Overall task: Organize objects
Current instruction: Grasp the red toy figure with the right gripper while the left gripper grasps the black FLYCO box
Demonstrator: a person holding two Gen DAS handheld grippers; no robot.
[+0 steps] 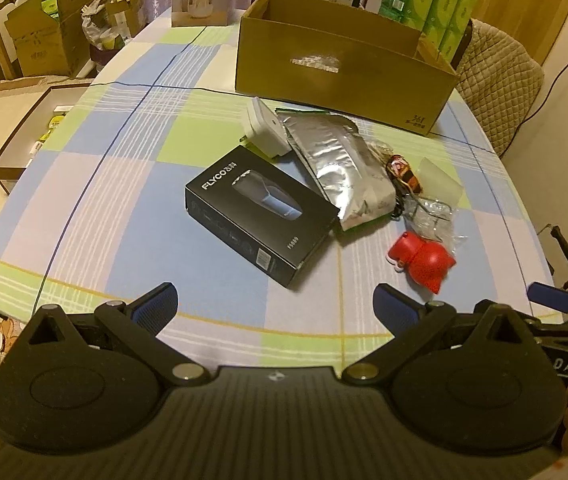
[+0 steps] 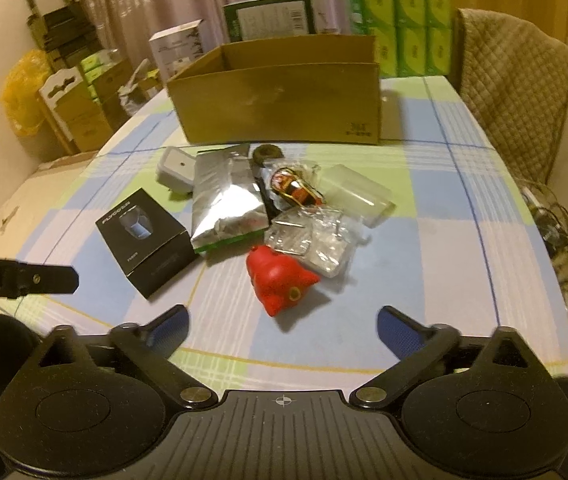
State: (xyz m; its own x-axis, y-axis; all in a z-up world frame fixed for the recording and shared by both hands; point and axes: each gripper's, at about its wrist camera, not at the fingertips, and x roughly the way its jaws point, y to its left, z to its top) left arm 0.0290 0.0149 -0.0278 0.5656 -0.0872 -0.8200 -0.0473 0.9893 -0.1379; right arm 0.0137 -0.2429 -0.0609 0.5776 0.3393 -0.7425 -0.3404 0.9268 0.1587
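Both grippers, left gripper (image 1: 276,304) and right gripper (image 2: 284,324), hover with fingers spread wide, holding nothing; black box (image 1: 260,216) lies ahead of the left fingers, red toy (image 2: 278,282) just ahead of the right fingers, cardboard box (image 2: 280,100) beyond

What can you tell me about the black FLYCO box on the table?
The black FLYCO box is a closed, matte cardboard carton lying flat on the checked tablecloth, skewed to the table's edges. White FLYCO lettering and a picture of a bluish device mark its top; a pale label sits on one side. Its far corner meets the silver foil pouch, and the white device lies just behind it; contact there is unclear. Neither gripper touches it.
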